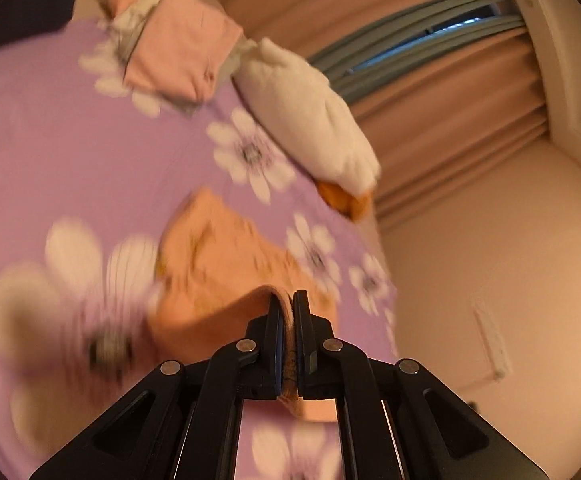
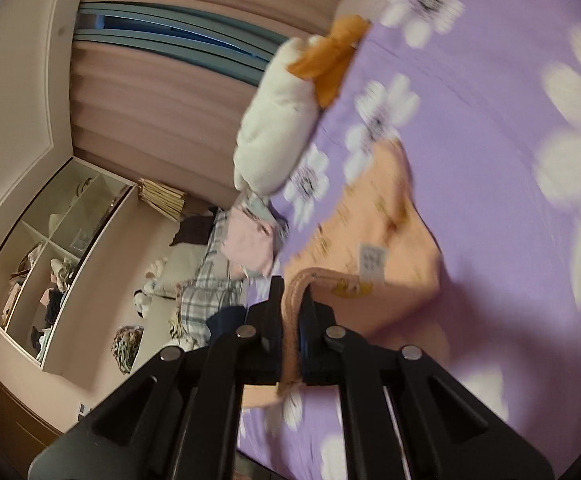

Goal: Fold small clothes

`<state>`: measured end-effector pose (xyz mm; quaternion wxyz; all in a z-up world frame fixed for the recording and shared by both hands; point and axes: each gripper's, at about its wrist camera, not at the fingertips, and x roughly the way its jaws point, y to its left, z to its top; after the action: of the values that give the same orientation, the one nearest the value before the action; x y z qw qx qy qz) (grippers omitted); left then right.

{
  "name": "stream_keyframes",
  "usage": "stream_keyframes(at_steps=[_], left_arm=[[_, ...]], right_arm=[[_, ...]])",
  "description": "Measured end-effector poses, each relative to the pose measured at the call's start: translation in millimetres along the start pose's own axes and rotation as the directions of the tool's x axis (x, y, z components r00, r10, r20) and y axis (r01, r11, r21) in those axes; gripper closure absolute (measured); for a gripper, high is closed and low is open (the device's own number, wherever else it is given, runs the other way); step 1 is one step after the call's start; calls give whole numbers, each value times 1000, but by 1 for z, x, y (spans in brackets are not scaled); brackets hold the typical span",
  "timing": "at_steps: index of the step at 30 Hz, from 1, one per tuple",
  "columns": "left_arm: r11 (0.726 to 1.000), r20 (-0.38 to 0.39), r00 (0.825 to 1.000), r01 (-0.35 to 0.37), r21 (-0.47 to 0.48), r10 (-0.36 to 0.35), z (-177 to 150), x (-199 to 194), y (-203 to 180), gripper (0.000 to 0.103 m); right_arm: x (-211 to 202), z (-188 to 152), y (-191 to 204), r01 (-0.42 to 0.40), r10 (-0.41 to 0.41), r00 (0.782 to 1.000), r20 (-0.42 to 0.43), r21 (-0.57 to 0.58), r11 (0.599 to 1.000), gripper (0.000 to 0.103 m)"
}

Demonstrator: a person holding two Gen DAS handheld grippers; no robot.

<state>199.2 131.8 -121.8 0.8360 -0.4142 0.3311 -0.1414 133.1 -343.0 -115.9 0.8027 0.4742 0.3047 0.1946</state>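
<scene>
Two grips: I have the garment pinched at both ends so it hangs flat.
L gripper: clamped tight on hem.
R gripper: clamped on waistband edge.
Garment: partly raised off the sheet, ready to fold.
Toy: apart, at bed edge.

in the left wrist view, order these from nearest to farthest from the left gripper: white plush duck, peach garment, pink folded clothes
1. peach garment: its edge is clamped between the fingers of the left gripper, straight ahead on the purple flowered bedspread.
2. white plush duck: farther up, right of centre, along the bed's edge.
3. pink folded clothes: farthest, upper left, beyond the duck.
</scene>
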Motion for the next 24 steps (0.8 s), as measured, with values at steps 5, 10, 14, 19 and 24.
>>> stream_keyframes(at_steps=[5,10,14,19,24], left_arm=[[998,0,999,-42,-45,42,58,92,12,100],[964,-94,971,-232,-130,221,55,174,81,100],[963,-75,985,-169,-212,156,34,182,133,97],[940,-199,964,-222,-260,173,55,154,132,97],[905,-6,917,-391,166,398,54,99,49,96]], right_arm=[[72,67,-9,90,-91,995,-39,-15,996,96],[155,99,-71,318,-311,944,-106,53,947,96],[177,89,-127,468,-454,880,-141,91,879,101],[143,99,-125,427,-412,903,-124,152,891,94],[110,106,-55,572,-575,818,25,-147,807,88]])
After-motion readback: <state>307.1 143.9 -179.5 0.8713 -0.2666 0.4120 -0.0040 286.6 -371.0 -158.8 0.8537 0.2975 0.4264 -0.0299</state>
